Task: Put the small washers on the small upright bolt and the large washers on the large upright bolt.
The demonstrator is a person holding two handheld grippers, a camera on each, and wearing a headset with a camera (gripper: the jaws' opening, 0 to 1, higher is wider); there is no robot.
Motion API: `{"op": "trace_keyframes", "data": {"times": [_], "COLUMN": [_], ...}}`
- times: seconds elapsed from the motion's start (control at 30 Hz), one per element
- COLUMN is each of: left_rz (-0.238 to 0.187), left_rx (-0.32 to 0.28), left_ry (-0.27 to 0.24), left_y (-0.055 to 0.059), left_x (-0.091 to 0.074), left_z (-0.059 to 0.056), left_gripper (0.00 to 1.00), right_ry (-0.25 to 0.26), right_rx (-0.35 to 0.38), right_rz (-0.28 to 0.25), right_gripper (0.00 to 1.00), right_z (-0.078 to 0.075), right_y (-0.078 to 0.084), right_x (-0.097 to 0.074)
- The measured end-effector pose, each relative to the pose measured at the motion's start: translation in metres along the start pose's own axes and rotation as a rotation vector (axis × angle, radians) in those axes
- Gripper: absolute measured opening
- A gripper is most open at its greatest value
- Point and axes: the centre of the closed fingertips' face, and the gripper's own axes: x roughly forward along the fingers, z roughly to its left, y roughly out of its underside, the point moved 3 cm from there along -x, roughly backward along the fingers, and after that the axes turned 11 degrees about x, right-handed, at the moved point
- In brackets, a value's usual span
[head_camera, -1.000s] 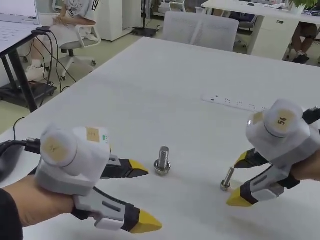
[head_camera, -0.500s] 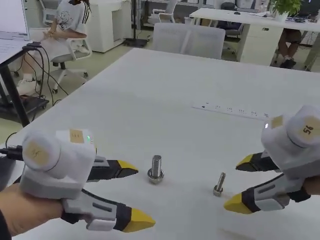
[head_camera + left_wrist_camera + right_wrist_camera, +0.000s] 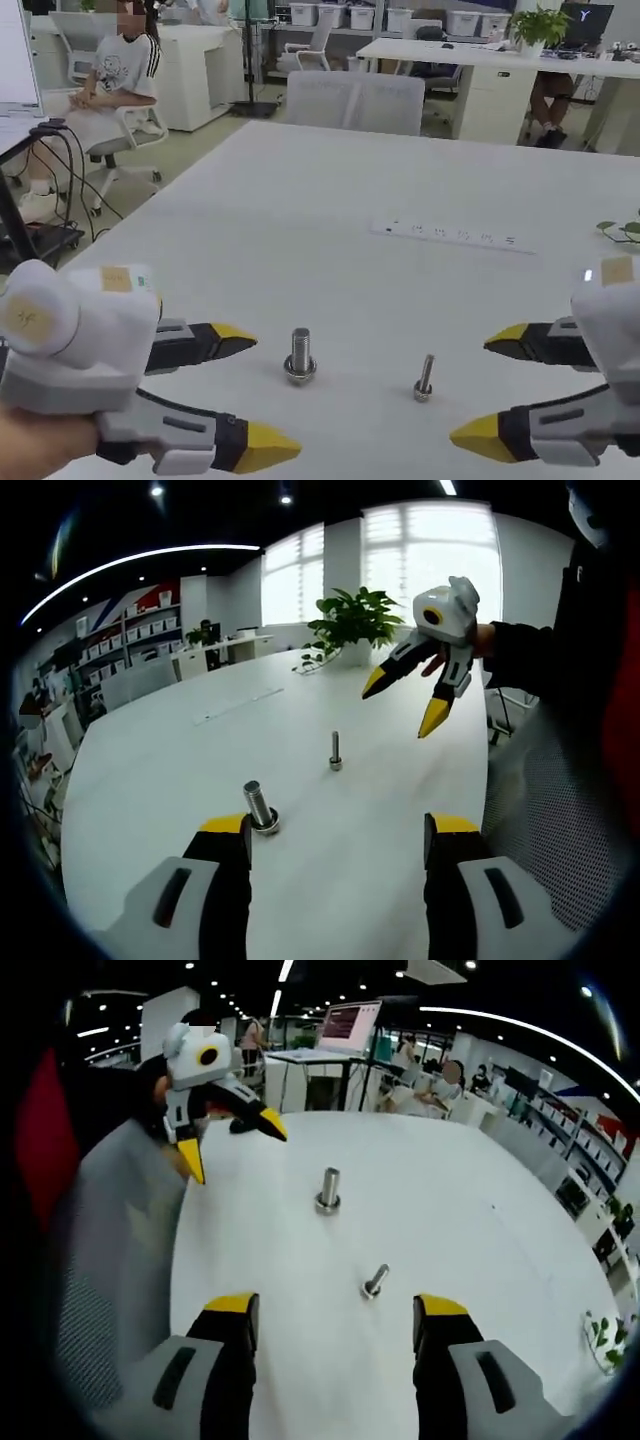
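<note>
Large bolt [image 3: 300,356], small bolt [image 3: 424,378] upright | left tongs [image 3: 272,390] agape, sticker [image 3: 115,279] illegible

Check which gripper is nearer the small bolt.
Right. The right gripper sits open just beside the small bolt; the left gripper is farther off, past the large bolt.

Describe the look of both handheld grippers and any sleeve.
Left gripper and right gripper match: bulky white-grey housings, black jaws ending in pointed yellow tips, tan labels on top. A dark sleeve covers the arm behind the right one.
</note>
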Motion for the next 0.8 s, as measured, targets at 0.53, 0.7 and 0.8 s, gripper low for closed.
{"op": "trace_keyframes", "data": {"times": [0.53,0.7,0.8], "left_rz": [0.001,-0.024,-0.019], "left_rx": [-0.085,-0.117,-0.133], "left_ry": [-0.020,-0.039,-0.034], "left_y": [0.004,0.003,0.008], "left_x": [-0.012,-0.017,-0.016], "left_z": [-0.020,-0.020,-0.021], "left_gripper": [0.78,0.78,0.78], "right_ry": [0.070,0.091,0.116], "right_rx": [0.093,0.113,0.141], "right_rz": [-0.153,-0.201,-0.213], "right_gripper": [0.76,0.75,0.75], "right_z": [0.025,0.034,0.032], "right_y": [0.007,0.013,0.019], "right_x": [-0.013,-0.014,-0.012]}}
